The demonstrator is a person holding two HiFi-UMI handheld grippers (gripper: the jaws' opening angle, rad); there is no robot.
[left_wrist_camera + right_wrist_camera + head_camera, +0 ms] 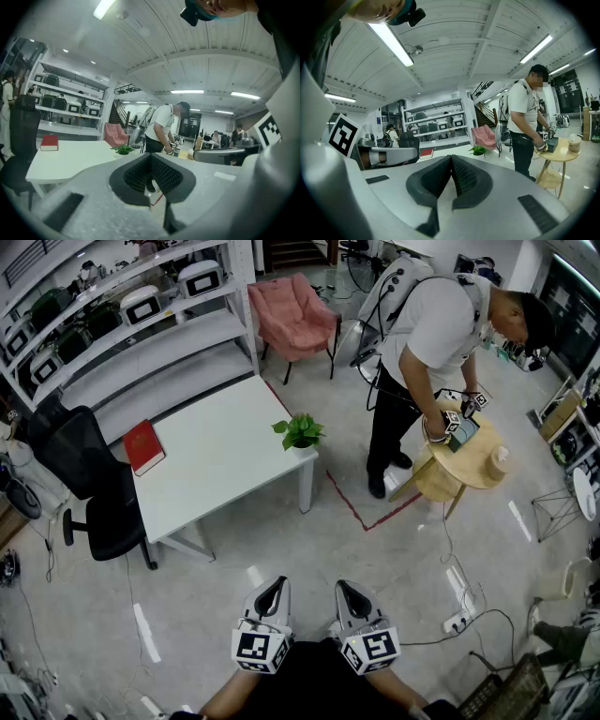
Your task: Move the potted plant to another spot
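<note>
Left gripper [273, 585] hanging at the bottom of the head view, close to the body, pointing slightly down toward the floor. Jaws sitting together, pads [138, 174] meeting at the tip, nothing between them. Right gripper [350, 589] riding just beside it at the same attitude, jaws pressing flat against each other, also empty. Neither one touching anything in the scene.

Farther out, going left to right:
- Black office chair [94, 479] standing at the left end of the white surface [220, 470], with the shelving unit [131, 329] running behind both.
- Red book [143, 446] lying flat near the left edge of that surface.
- Potted plant [300, 431] standing upright on the far right corner of the white surface, right at the edge, well apart from the book and from both grippers.
- Pink armchair [292, 313] sitting behind the plant.
- Red tape line [352, 507] running across the floor past the right leg of the white surface.
- Person in a white shirt [427, 334] bending over a round wooden surface [469, 465] at the right, hands working on a device with square markers.
- Power strip [457, 620] lying on the floor to the right of the right gripper.
</note>
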